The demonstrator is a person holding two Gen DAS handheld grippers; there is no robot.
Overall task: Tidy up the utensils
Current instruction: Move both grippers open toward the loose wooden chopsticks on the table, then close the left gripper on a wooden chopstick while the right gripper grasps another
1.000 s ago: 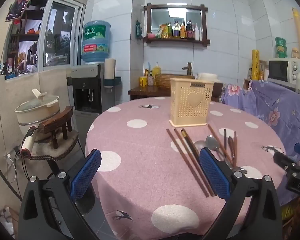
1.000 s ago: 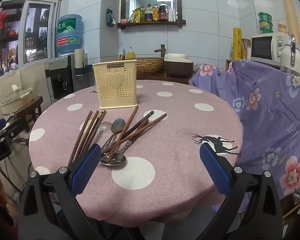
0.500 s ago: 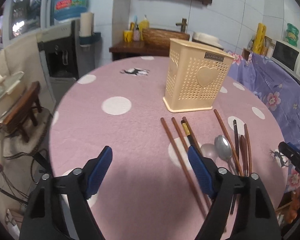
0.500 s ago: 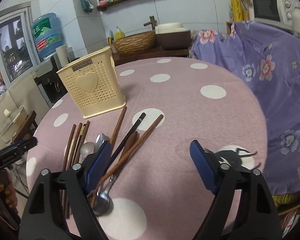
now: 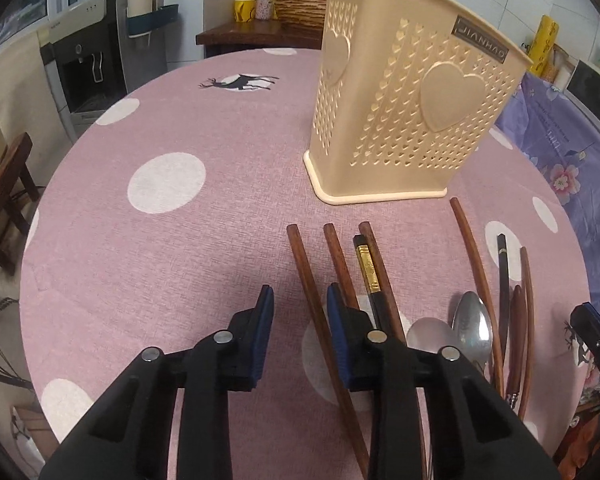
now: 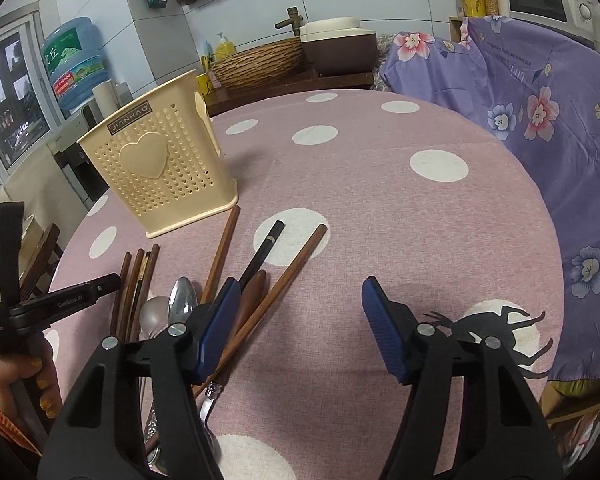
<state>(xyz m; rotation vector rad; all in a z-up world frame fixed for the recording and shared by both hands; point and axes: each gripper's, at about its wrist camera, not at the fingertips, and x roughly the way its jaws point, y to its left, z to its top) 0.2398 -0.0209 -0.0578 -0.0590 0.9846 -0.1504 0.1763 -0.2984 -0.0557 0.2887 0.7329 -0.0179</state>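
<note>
Left gripper (image 5: 299, 295) partly open astride a brown chopstick (image 5: 306, 276), right gripper (image 6: 296, 292) wide open, empty

Left wrist camera: sits behind left tool (image 5: 300, 300), looks forward and down over table (image 5: 220, 220), close to utensil holder (image 5: 412, 120) and chopsticks (image 5: 316, 312).
Right wrist camera: behind right tool (image 6: 300, 308), same low, close angle, faces holder's other side.
Shared: utensil holder (image 6: 160, 176), chopsticks, spoons (image 6: 180, 304), pink dotted table.
</note>
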